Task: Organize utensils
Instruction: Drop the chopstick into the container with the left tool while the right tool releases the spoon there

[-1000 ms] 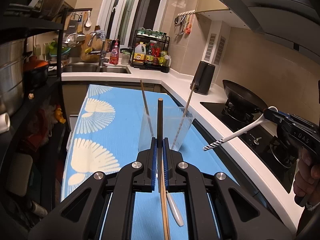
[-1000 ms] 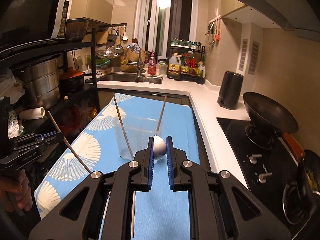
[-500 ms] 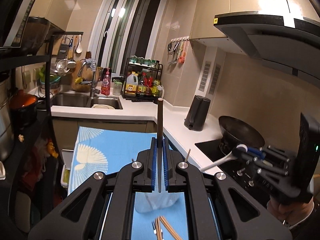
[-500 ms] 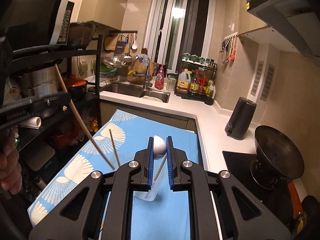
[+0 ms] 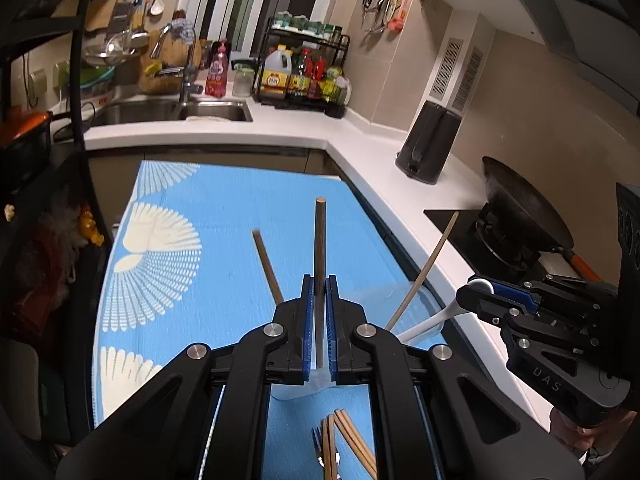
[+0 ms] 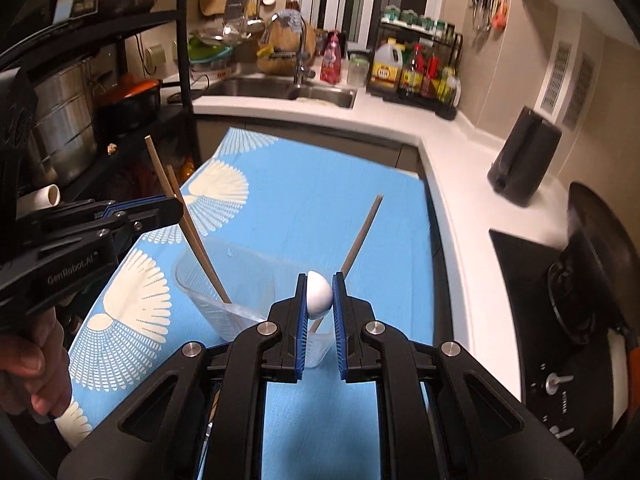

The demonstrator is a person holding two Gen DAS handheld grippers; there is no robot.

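Desk [image 5: 400, 168]: white, L-shaped, carrying a sink, a bottle rack and a black kettle [image 5: 430, 142].
Cloth [image 5: 224, 216]: blue with white fan prints, spread under the work area.
Wok [image 5: 520, 216]: black, on the hob at the right.
Cup [image 6: 224, 280]: clear plastic, standing on the cloth; two chopsticks lean inside it, one to each side.
Left tongs [image 5: 319, 320]: clenched on a dark brown chopstick [image 5: 320, 248] that stands upright between the blue pads, just above the cup. In the right wrist view their body reads "GenRobot.AI".
Right tongs [image 6: 320, 300]: clenched on the bowl of a white spoon [image 6: 318, 295], whose handle slants down into the cup in the left wrist view. Their body reads "DAS" in that view.
Loose utensils [image 5: 340, 444]: more chopsticks and a fork lying on the cloth near the cup, under the left tongs.
Other writing: a yellow label on the oil jug in the rack, too small to read.
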